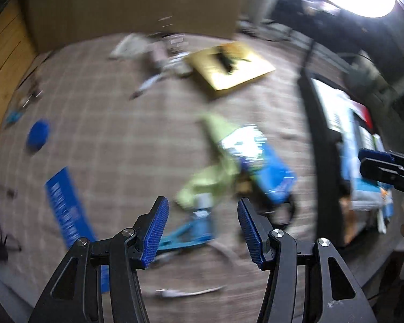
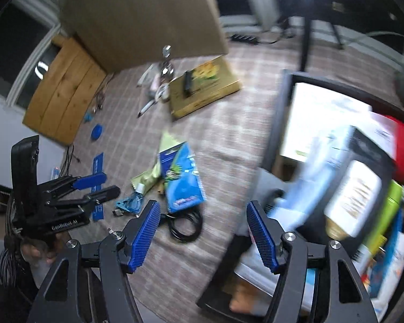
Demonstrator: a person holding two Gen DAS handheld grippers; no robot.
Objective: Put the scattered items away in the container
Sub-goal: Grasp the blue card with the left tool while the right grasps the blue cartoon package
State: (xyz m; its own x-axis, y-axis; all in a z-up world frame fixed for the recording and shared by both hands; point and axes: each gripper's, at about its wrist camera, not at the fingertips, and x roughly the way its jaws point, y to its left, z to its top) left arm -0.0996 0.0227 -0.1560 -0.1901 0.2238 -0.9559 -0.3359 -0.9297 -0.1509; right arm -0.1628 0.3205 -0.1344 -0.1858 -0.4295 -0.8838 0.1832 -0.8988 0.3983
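Both blue-padded grippers, left [image 1: 203,227] and right [image 2: 203,232], hang unclenched and empty above a checked tablecloth [image 2: 229,140], where a blue snack packet [image 2: 183,180] lies beside the filled dark-framed container [image 2: 280,123].

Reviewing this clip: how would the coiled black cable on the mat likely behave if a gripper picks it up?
The black cable lies in loose loops with no tie that I can see, so it would probably sag and uncoil when lifted. It looks thin, so likely light. Its round strands may slip between the fingers unless several loops are pinched together. It touches the blue packet, which might get dragged.
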